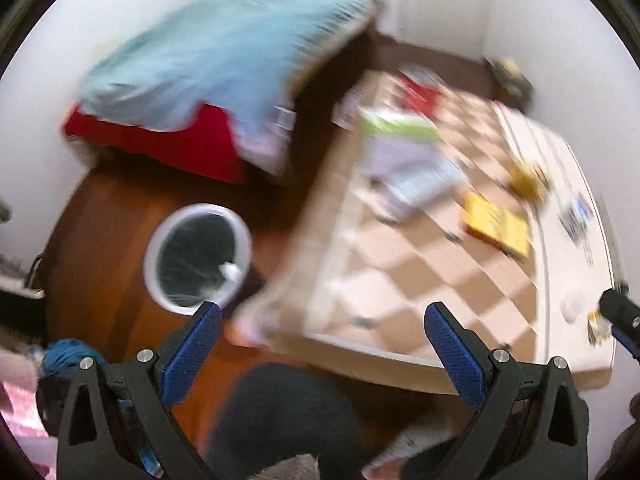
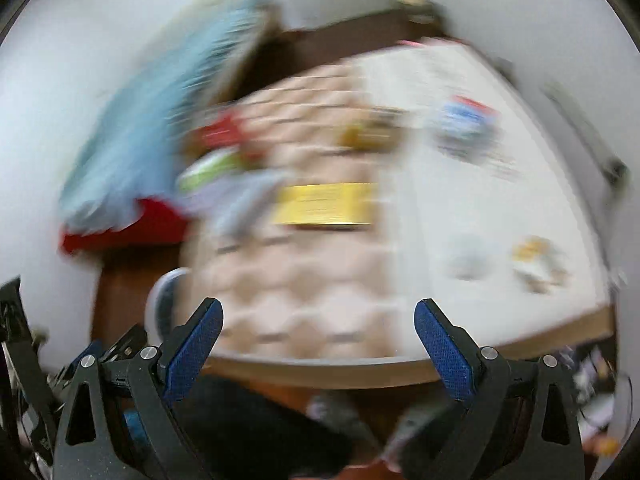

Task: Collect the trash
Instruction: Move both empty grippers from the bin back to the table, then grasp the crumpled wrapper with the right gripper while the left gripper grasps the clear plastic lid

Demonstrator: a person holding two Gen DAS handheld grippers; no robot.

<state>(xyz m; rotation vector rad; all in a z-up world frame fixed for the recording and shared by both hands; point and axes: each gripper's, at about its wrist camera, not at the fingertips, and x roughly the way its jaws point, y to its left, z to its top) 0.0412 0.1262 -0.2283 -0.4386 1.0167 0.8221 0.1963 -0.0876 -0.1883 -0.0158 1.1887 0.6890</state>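
Both views are motion-blurred. A white-rimmed bin with a dark liner stands on the brown floor left of the table; a white scrap sits at its rim. On the table with a checkered cloth lie a green-and-white packet, a yellow flat packet, a red wrapper and a small yellow item. My left gripper hangs open and empty above the floor near the table's edge. My right gripper is open and empty over the table's near edge, facing the yellow packet.
A light blue cloth over something red lies by the wall at the left. Small wrappers and a blue-red packet lie on the table's white part. A dark rounded object is below the left gripper.
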